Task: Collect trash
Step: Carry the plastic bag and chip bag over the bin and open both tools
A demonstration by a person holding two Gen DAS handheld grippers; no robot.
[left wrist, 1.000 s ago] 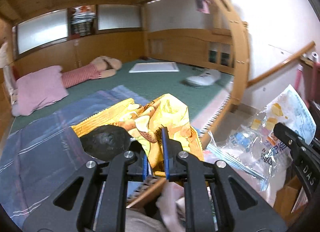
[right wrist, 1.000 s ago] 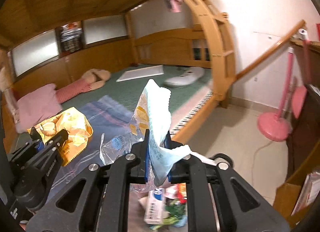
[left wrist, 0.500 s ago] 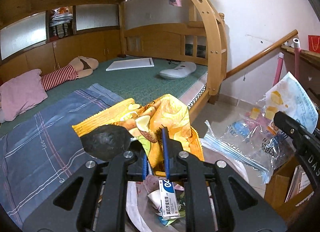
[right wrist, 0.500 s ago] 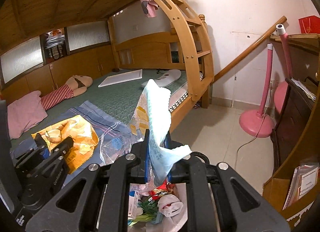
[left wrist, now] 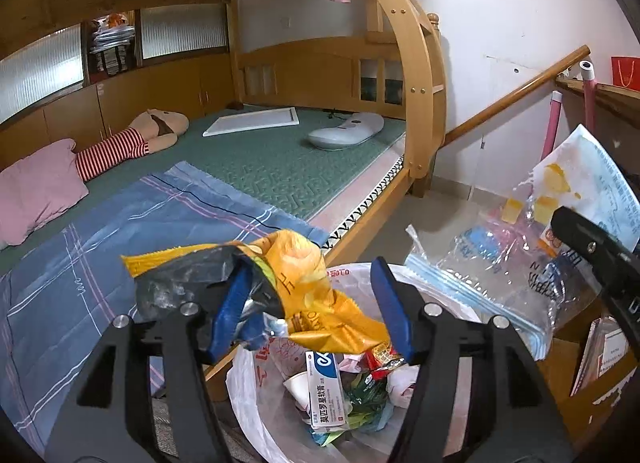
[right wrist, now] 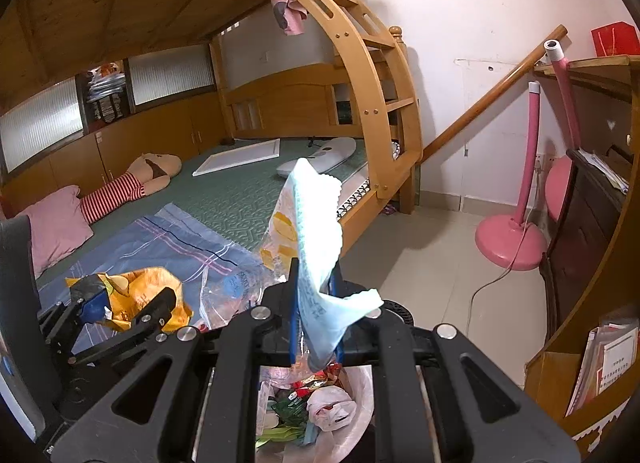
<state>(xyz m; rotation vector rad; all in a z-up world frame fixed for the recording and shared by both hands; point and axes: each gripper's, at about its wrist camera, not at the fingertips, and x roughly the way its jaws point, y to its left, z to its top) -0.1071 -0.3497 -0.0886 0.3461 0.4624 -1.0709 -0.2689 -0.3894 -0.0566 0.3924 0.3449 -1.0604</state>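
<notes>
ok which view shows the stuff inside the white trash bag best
The left wrist view. There the white plastic trash bag lies open below the left hand-held gripper, showing a white-and-blue medicine box, wrappers and crumpled paper. The right wrist view shows only a strip of the bag between the gripper's black arms.

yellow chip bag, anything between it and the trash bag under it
Nothing visible. The yellow chip bag hangs between the open left gripper fingers, right above the trash bag mouth, which already holds trash below.
</notes>
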